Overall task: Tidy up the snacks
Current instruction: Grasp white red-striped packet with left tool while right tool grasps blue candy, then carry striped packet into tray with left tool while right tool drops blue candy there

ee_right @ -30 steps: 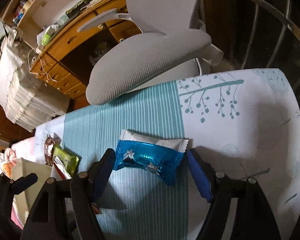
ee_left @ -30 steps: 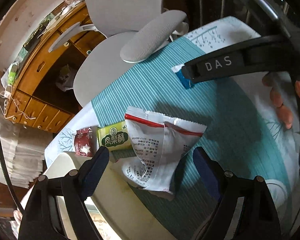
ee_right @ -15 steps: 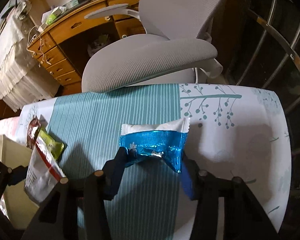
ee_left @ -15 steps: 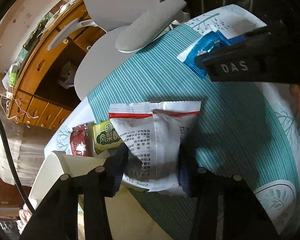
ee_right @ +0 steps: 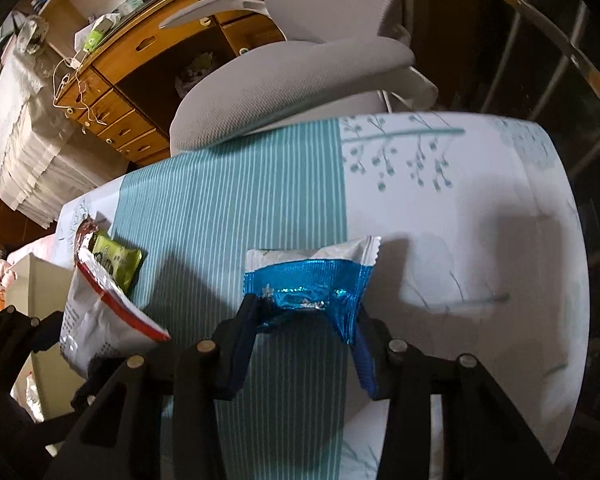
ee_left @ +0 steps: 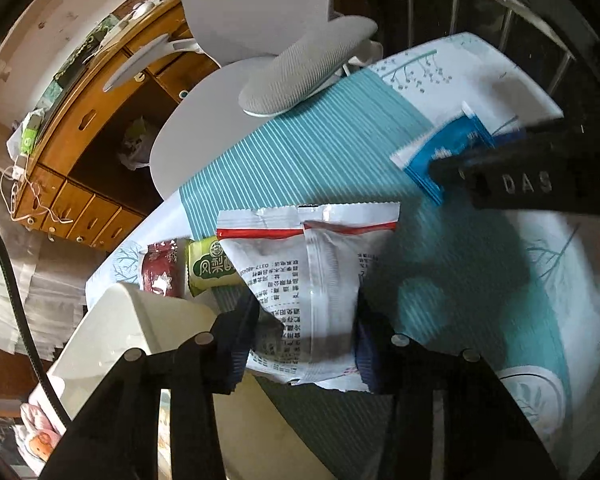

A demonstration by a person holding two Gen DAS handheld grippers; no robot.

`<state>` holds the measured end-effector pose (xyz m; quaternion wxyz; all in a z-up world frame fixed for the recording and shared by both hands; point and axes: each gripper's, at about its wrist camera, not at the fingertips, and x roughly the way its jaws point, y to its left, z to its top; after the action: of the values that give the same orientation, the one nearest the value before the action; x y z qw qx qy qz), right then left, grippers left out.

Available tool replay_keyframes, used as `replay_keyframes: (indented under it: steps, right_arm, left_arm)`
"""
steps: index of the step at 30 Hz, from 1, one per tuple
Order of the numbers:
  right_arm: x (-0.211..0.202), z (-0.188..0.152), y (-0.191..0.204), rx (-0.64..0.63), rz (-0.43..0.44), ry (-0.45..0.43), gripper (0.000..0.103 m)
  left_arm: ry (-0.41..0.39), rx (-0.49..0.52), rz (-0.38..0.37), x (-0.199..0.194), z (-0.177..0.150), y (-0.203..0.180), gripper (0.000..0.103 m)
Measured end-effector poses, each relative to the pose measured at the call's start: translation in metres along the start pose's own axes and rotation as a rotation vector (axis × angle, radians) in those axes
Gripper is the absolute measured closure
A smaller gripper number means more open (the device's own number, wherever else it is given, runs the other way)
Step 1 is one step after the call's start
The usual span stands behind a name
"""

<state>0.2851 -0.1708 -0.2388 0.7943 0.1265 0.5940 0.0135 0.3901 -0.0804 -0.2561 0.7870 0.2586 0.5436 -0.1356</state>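
My left gripper (ee_left: 304,328) is shut on a white snack bag with a red stripe (ee_left: 312,264) and holds it lifted above the table; the bag also shows in the right wrist view (ee_right: 96,308). My right gripper (ee_right: 306,320) is shut on a blue and white foil snack pack (ee_right: 312,276), held above the teal striped cloth; the pack also shows in the left wrist view (ee_left: 444,152). A green snack pack (ee_left: 208,266) and a dark red snack pack (ee_left: 160,270) lie on the table near the left edge.
A cream box (ee_left: 116,332) stands at the table's left, below the left gripper. A grey office chair (ee_right: 292,76) stands behind the table, with a wooden desk (ee_right: 140,52) beyond it. The tablecloth (ee_right: 460,208) is white with teal stripes and branches.
Both grippers have closed on their packs: left on the white bag, right on the blue pack. Both packs have been lifted off the table.
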Motion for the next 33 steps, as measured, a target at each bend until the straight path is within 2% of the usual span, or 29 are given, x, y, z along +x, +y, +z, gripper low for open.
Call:
replay_keyframes:
  steps: [10, 18, 24, 29, 33]
  right_arm:
    - [-0.034, -0.043, -0.014, 0.116, 0.03, 0.076, 0.06]
    - [-0.085, -0.087, -0.005, 0.175, 0.071, 0.115, 0.06]
    - [-0.125, -0.115, 0.01, 0.186, 0.087, 0.11, 0.06]
    - [-0.151, -0.135, 0.024, 0.166, 0.145, 0.073, 0.06]
    - [-0.167, -0.145, 0.039, 0.14, 0.152, 0.037, 0.06]
  left_arm:
    - [-0.042, -0.085, -0.054, -0.054, -0.019, -0.01, 0.06]
    - [-0.078, -0.14, -0.122, -0.114, -0.044, -0.016, 0.06]
    - [-0.116, -0.22, -0.188, -0.163, -0.075, -0.011, 0.06]
    - [-0.167, -0.3, -0.2, -0.198, -0.11, 0.008, 0.06]
    - [-0.203, -0.373, -0.201, -0.219, -0.142, 0.029, 0.06]
